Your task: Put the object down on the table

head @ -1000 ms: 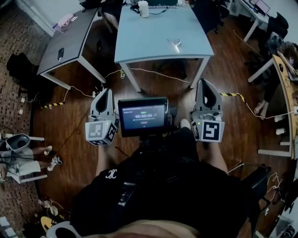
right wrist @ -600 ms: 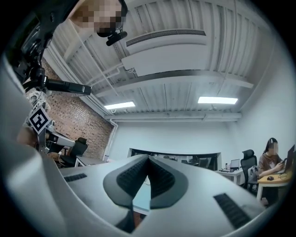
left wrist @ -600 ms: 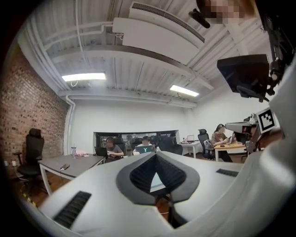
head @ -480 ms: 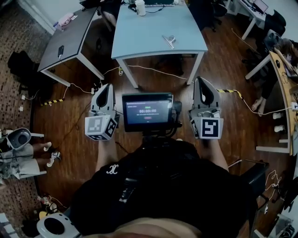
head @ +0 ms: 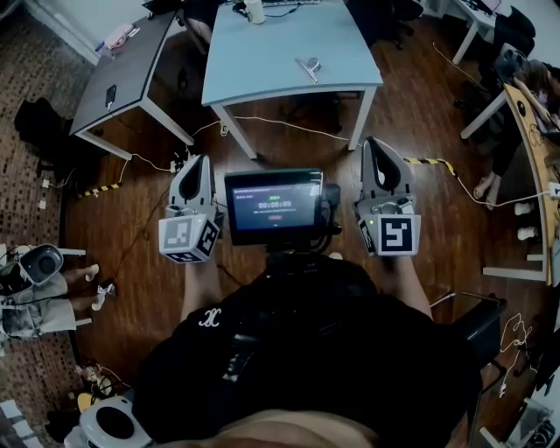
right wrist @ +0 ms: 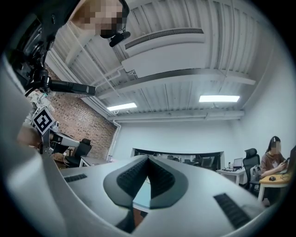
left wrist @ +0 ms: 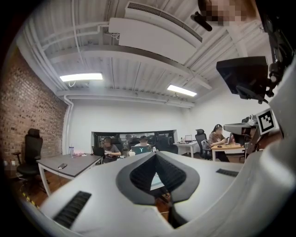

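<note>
Both grippers are held side by side at waist height over the wooden floor, on either side of a small screen [head: 273, 206]. My left gripper [head: 200, 160] is shut and holds nothing; in the left gripper view its jaws [left wrist: 156, 155] meet at the tips. My right gripper [head: 374, 143] is likewise shut and empty, and its jaws [right wrist: 148, 159] touch in the right gripper view. Ahead stands a light blue table [head: 262, 61]. A small silvery metal object [head: 308, 67] lies near its front right part, well beyond both grippers.
A white cup [head: 255, 10] stands at the blue table's far edge. A grey table [head: 131, 52] with a phone [head: 110, 94] is at the left. Cables [head: 289, 125] run across the floor under the blue table. Desks with seated people are at the right.
The blue table and the silvery object have slid toward the top of the head view and a little left. Both grippers stay shut, side by side, slightly higher in the frame.
</note>
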`<state>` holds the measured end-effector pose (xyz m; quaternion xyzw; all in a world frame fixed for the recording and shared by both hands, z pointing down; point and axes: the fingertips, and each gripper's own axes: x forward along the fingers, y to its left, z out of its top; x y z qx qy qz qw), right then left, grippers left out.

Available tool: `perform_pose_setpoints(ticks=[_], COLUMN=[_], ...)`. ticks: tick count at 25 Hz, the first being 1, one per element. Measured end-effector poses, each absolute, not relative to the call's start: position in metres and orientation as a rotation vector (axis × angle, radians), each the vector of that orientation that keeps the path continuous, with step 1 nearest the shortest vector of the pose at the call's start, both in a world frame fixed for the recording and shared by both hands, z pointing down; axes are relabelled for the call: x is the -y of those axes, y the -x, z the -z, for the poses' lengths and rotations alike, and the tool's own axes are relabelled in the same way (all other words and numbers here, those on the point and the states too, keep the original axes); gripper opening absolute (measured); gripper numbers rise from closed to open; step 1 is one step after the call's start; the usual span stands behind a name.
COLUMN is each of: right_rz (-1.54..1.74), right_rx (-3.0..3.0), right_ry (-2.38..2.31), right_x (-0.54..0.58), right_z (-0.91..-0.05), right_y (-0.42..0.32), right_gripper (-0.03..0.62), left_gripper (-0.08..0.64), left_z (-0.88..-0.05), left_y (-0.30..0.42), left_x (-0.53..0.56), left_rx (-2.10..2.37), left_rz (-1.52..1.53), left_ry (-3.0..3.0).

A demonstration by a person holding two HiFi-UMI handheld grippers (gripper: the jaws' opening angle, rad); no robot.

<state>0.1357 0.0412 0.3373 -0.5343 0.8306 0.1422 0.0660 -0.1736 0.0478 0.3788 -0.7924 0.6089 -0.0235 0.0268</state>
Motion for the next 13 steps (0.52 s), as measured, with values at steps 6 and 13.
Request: perform_pose_setpoints(ticks=[6,13], right_rz=[-0.425,-0.391], right_rx=[-2.507,-2.531], right_ry=[1.583,1.622], right_x=[-0.045,-0.041], right_z=[-0.341,-0.347], right_y=[-0.167,-0.167], right_gripper=[-0.023,-0.023], left_gripper=[-0.002,-0.002], left_z=[-0.379,-0.377], left_y=[0.138,0.137], left_x=[-0.053,-0.051], left_rx=[-1.874,-1.878], left_rz=[0.091,0.1], left_ry=[2.439,2.433])
